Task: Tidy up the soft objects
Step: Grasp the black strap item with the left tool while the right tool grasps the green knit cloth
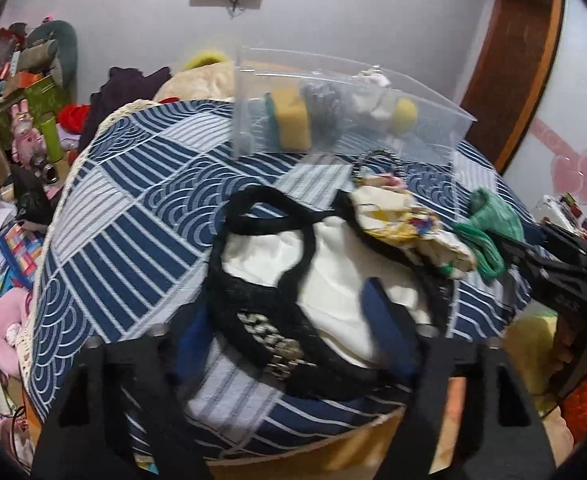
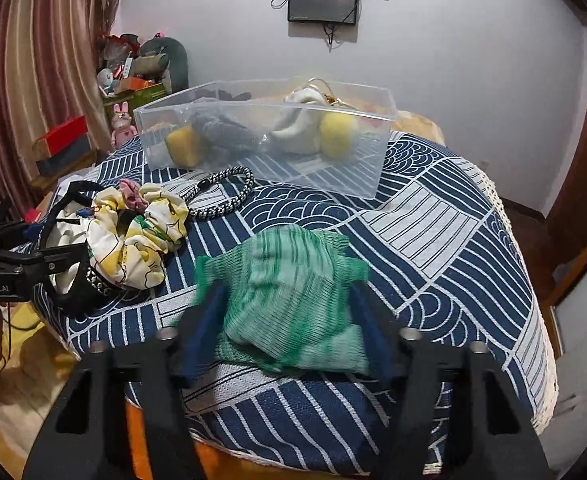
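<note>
- The left gripper point(image 1: 293, 320) sits low over a white cloth pouch with black fabric straps and a silver chain point(image 1: 325, 276). The pouch lies between its two blue-padded fingers point(image 1: 385, 320), and both pads look pressed against its sides, so the jaws are grasping the pouch.
- The right gripper point(image 2: 289, 320) has a crumpled green mesh cloth point(image 2: 293, 296) between its blue pads, which bear on the cloth from either side; the jaws are clenched on it.
- Both bundles rest on a navy and white patterned tablecloth point(image 2: 433, 240), close in front of the jaw roots.
- Ahead of the left jaws and slightly to their right lies a yellow and white printed fabric scrunchie point(image 1: 409, 224), touching the pouch's far edge. From the right gripper it lies to the left of the jaws point(image 2: 133, 236).
- Beyond the scrunchie, forward of both pairs of jaws, a black and white braided cord loop point(image 2: 221, 192) lies flat on the cloth.
- Farther ahead stands a clear plastic rectangular storage bin point(image 2: 377, 152), well apart from both jaws. Inside it are a yellow sponge block point(image 2: 181, 144), a grey knitted piece point(image 2: 229, 132), a white soft bundle point(image 2: 301, 128) and a yellow round ball point(image 2: 335, 130).
- The left gripper's black body shows at the left edge of the right wrist view, beside the pouch.
</note>
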Tool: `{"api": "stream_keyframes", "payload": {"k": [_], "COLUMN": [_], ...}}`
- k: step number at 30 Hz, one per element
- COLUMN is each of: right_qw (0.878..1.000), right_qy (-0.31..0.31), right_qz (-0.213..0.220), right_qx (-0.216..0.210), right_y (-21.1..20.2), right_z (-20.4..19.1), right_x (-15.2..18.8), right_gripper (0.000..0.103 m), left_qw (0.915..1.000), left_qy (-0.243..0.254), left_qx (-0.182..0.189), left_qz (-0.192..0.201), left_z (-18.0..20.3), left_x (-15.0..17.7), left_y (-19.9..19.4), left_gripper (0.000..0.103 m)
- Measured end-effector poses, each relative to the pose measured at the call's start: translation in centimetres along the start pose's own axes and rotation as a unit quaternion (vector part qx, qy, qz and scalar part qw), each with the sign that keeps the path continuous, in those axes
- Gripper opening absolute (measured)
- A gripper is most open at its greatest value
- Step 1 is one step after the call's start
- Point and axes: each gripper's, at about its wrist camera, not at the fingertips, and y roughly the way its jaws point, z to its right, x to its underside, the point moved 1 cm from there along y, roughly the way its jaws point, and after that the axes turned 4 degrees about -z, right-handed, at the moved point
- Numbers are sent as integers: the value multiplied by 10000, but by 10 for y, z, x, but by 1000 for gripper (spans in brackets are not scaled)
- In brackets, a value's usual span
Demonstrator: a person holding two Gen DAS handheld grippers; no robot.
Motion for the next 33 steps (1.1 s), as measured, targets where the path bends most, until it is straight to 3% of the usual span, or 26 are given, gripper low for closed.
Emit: {"api": "stream_keyframes", "payload": {"k": [5,11,15,23,33], "right_qw": [9999,9996,9991,9974,9947], "right_qy": [121,100,152,350,433], "right_qz": [54,193,342,586,913], "right_qx": [-94,-169,-207,-230,-182], "right_y": [-5,-16,-25,-39,-49], "right_z": [5,0,0,8,19], "right_x": [0,-2,-8,-19,-45], "right_gripper": [34,30,30,30,30], "left_qw": [10000,10000,9998,9964,9902], "left_qy": [15,12,15,-169,-97], "left_qx": [28,27,48,-363,-499], "left_qz": [41,69,181,751,1304], "left_z": [7,10,9,-5,-9], "left_x": [1,0,-6,-33,-74], "left_y": [0,-6,-19,-48,-72], "left_gripper": [38,16,13,12,12]}}
